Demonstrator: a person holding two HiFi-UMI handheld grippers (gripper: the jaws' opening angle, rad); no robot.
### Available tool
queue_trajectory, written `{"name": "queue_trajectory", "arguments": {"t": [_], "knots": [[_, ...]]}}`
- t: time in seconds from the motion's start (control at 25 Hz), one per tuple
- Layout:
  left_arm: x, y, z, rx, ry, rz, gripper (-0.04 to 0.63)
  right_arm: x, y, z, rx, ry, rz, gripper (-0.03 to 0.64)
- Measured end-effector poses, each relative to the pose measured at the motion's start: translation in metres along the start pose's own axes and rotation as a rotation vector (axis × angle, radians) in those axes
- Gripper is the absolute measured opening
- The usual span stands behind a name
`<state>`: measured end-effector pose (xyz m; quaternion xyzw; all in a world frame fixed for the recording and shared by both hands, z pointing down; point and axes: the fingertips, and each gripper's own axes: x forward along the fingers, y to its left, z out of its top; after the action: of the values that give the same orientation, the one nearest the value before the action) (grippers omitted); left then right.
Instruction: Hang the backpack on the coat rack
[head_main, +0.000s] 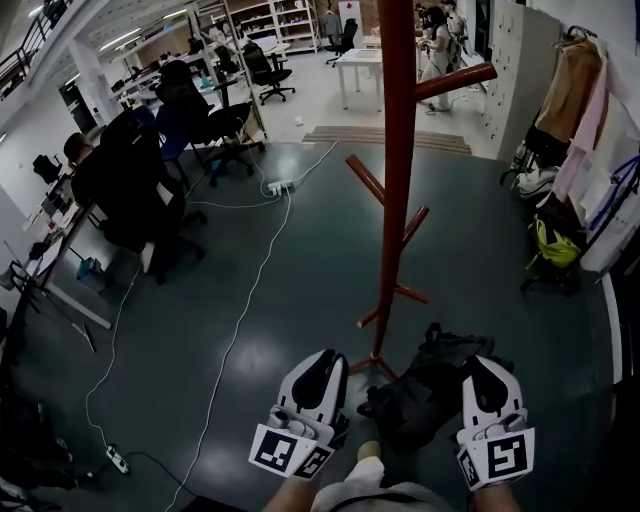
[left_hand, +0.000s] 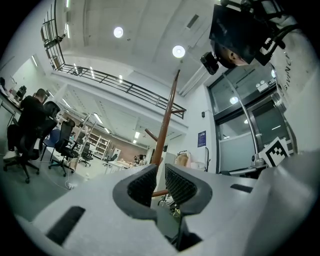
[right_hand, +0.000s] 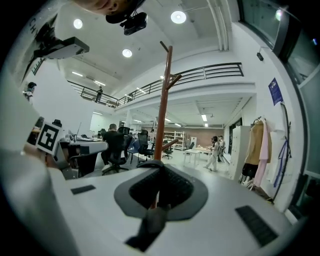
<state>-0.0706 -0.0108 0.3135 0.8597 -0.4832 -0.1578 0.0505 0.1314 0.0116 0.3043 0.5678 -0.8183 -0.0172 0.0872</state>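
The left hand-held gripper is pointing roughly level with its jaws slightly parted and nothing between them; the pole of the coat rack is showing through the gap. The right hand-held gripper is riding alongside with its jaws pressed together. A dark blurred strip is lying at their seam close to the lens, and what it is cannot be told. Below the two tools, the backpack is lying slumped on the floor just beside the foot of the coat rack, and neither tool appears to be touching it. Judging by its collapsed outline, the backpack is behaving as a soft fabric load. It is likely to be sagging and swinging once lifted, it is not looking fragile, and its weight is depending on contents that are not visible. The body panels are offering nothing firm to pinch, so the recommended hold is the top carry loop or a shoulder strap near its upper seam; neither is distinguishable in the dark heap. The upper peg is slanting upward from the pole, so the loop is needing to go above the peg tip and down over it, with the second tool supporting the bag from beneath.
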Motion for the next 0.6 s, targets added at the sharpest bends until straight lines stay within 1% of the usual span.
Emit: {"name": "queue_trajectory", "arguments": {"t": [0.28,0.4,0.6], "knots": [[0.017,0.023,-0.014,-0.017,0.008,0.004,0.061,0.036,-0.012,-0.007,0.001,0.022,-0.023,0.025],[0.024,0.030,-0.022,-0.025,0.017,0.004,0.061,0.052,-0.013,-0.008,-0.011,0.027,-0.016,0.025],[0.034,0.040,-0.036,-0.041,0.024,0.028,0.061,0.075,-0.018,-0.014,-0.033,0.034,0.007,0.025]]}}
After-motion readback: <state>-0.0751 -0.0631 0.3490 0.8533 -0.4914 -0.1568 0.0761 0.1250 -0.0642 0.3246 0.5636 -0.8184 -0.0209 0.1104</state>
